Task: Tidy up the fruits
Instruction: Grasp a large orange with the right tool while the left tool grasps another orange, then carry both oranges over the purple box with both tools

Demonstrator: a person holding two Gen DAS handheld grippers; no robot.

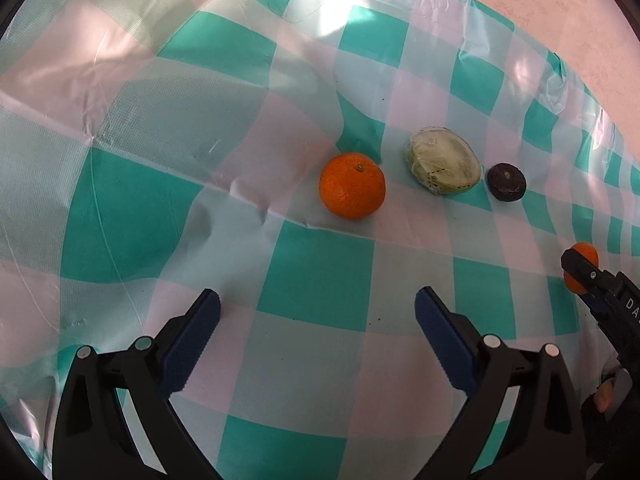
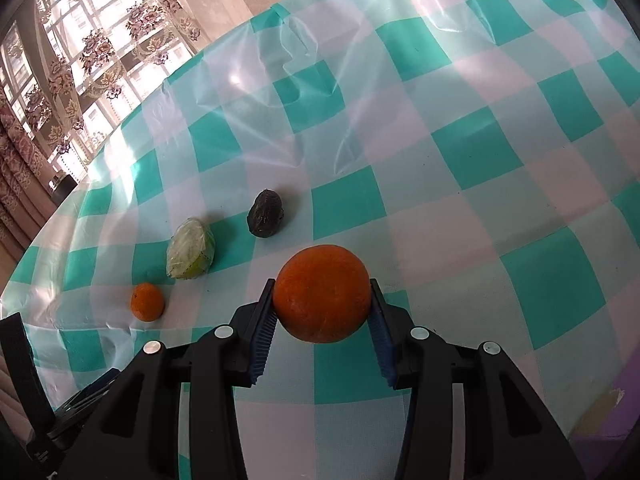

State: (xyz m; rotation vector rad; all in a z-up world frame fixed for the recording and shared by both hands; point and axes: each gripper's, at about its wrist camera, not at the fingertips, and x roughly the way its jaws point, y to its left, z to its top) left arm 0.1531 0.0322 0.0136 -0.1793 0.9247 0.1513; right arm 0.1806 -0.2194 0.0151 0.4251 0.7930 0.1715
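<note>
Jaws of right gripper (image 2: 322,312) clenched on orange (image 2: 323,293) above bench (image 2: 460,152), left gripper (image 1: 318,322) jaws spread, empty; risk: smooth round peel slips from jaws, rolling toward avocado (image 2: 265,213).

A: Which colours has the cloth (image 1: 312,272) on the worktop?
B: A check pattern — teal, white and pale grey-green squares.
A: And the fruits?
B: The orange (image 2: 322,293) in the right claw (image 2: 322,312) is deep orange, the smaller orange (image 1: 352,185) also. The wrapped fruit (image 1: 443,165) is pale green, the last fruit (image 1: 505,181) almost black.
A: The claws?
B: Black, with blue pads (image 1: 192,340) — the left claw (image 1: 318,344) too.
</note>
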